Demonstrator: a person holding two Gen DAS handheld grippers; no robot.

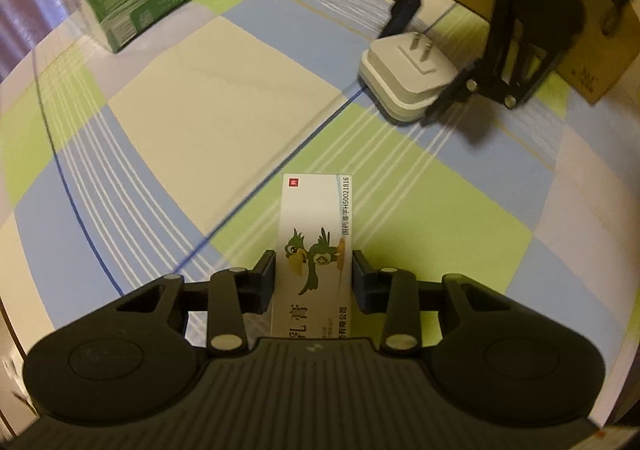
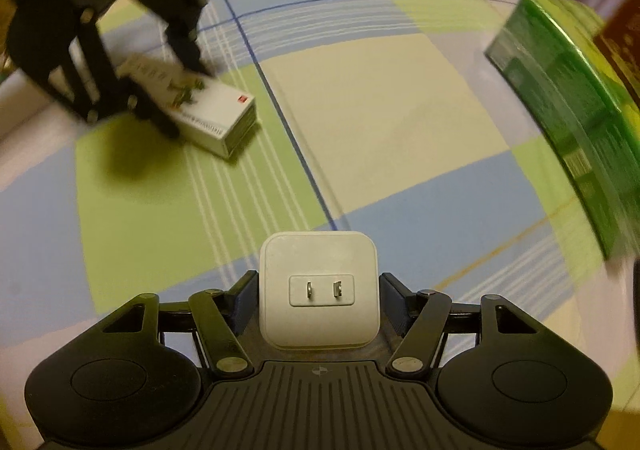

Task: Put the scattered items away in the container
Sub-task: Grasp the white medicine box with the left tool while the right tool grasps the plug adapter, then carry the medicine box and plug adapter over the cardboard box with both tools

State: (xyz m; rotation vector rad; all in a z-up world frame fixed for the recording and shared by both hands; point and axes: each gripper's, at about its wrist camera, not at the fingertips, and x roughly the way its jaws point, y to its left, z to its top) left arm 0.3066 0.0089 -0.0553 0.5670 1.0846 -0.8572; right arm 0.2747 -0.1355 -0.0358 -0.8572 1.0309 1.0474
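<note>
Black ribbed gripper [image 1: 314,270], silver screws, blue jaws

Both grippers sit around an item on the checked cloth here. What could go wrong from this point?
1. The left gripper holds the medicine box only at its near end; most of the box sticks out forward, so it may tip or twist when lifted.
2. The right gripper brackets the white charger by its smooth rounded sides, prongs up; it could slip.
3. The cardboard box sits behind the right gripper, so the hands may cross.

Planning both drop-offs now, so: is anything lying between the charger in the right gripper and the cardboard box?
Nothing visible does. The white charger sits in the right gripper, and the cardboard box stands right behind them, only checked cloth around.
</note>
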